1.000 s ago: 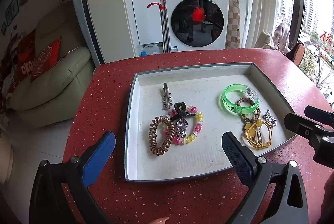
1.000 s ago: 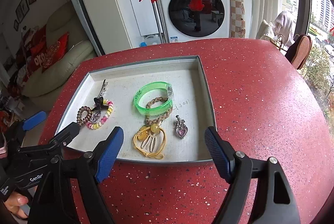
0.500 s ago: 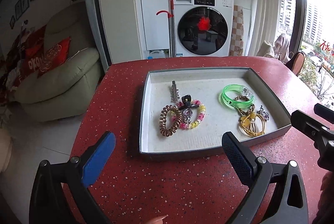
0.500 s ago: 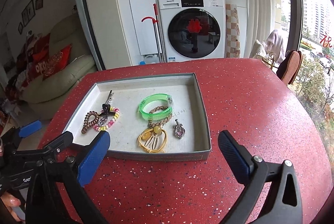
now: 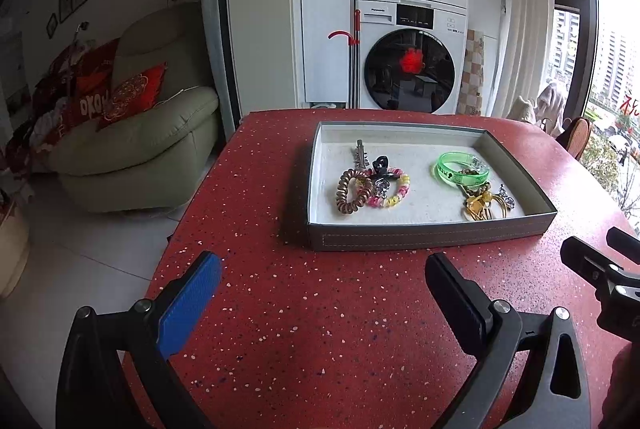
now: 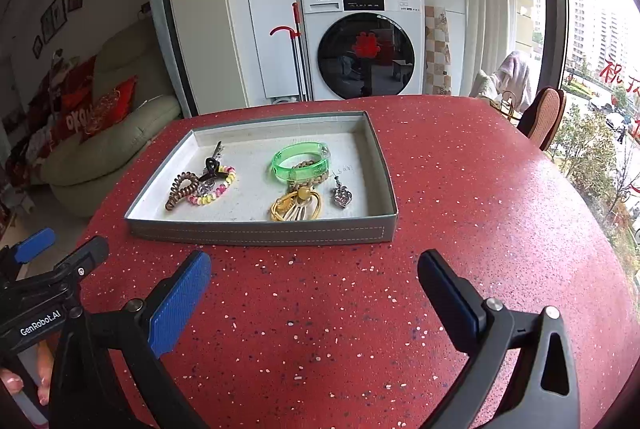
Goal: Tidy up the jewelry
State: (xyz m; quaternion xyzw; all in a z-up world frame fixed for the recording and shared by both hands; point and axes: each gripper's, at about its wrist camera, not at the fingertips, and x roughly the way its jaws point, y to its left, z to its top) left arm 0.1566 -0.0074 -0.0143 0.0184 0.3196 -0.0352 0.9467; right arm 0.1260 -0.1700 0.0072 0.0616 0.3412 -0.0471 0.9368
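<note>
Red speckled table fills foreground; washing machine behind. Grey tray ahead of both grippers, well apart from fingertips. Left gripper fingers spread wide, empty. Right gripper same: wide, empty. Ahead of left gripper in tray: brown coil tie, beaded bracelet. Ahead of right gripper: green bangle, yellow ties, silver pendant.

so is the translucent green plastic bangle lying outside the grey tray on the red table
No, the translucent green plastic bangle lies inside the grey tray, resting partly on a braided beige cord near the tray's right side.
</note>
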